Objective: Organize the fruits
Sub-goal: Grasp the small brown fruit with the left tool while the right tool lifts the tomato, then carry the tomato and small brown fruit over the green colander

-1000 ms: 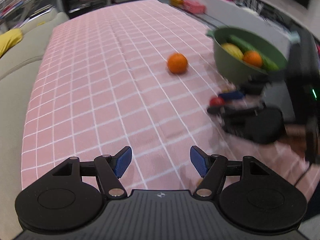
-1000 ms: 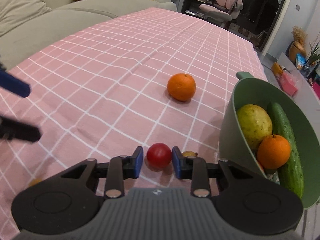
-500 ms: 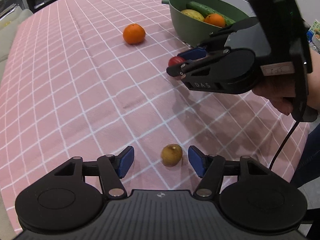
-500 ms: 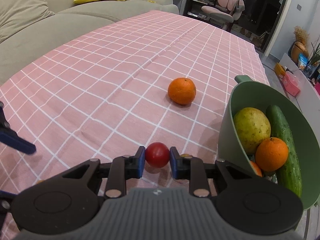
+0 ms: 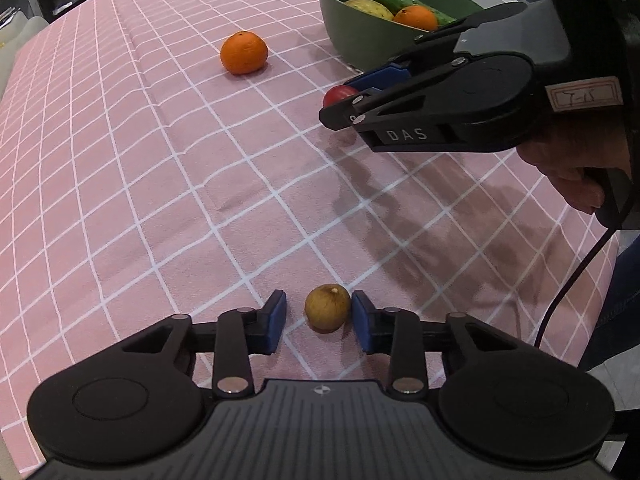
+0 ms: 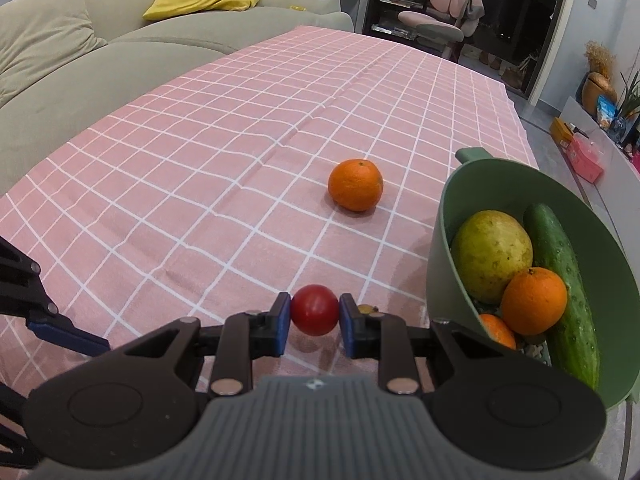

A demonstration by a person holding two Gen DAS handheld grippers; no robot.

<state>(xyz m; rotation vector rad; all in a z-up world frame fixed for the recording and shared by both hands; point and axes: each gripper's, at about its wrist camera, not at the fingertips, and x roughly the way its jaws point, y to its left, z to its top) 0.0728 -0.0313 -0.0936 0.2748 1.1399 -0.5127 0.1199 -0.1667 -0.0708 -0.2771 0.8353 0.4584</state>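
A small brown-yellow fruit (image 5: 327, 307) lies on the pink checked cloth between the pads of my left gripper (image 5: 319, 309). Its jaws are closing: the right pad touches the fruit and a small gap remains at the left pad. My right gripper (image 6: 315, 314) is shut on a small red fruit (image 6: 315, 309) held just above the cloth, next to the green bowl (image 6: 442, 240). In the left wrist view the right gripper (image 5: 340, 105) holds the red fruit (image 5: 338, 94) in front of the bowl (image 5: 352, 38). An orange (image 6: 355, 185) sits loose on the cloth.
The bowl holds a yellow-green fruit (image 6: 492, 256), an orange (image 6: 534, 302) and a cucumber (image 6: 560, 276). Another small brownish fruit (image 6: 368, 309) peeks out behind the right pad. A sofa (image 6: 100, 80) borders the table's far left side. A hand (image 5: 576, 168) grips the right gripper.
My left gripper swung over and came down around the small brown fruit, and its jaws narrowed a lot. The right gripper's pads closed onto the red fruit and stayed in place.
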